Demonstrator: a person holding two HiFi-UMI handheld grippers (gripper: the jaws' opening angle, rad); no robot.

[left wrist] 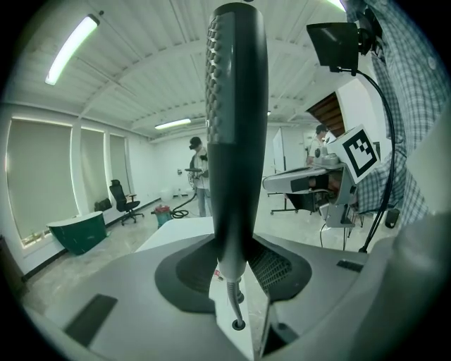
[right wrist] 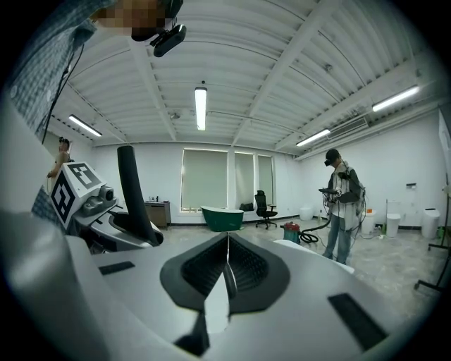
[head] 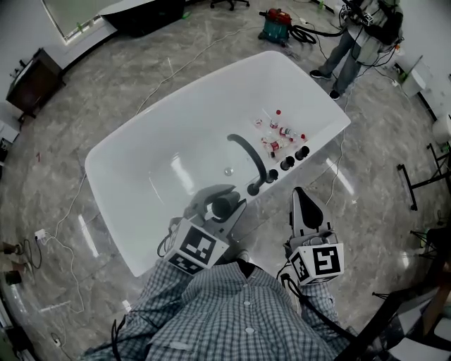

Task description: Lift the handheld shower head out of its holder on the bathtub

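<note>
Dark shower head upright, clamped between pads of left gripper, right gripper clenched, empty

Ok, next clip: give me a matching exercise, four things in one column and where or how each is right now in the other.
Things:
1 shower head
2 right gripper
3 small bottles
4 vacuum cleaner

States:
A on the floor beyond the bathtub
B clamped between the left gripper's fingers
C shut, nothing held
D on the bathtub's ledge

Pairs: 1-B, 2-C, 3-D, 4-A

One white bathtub, one shower head — two tools (left tool, right tool).
</note>
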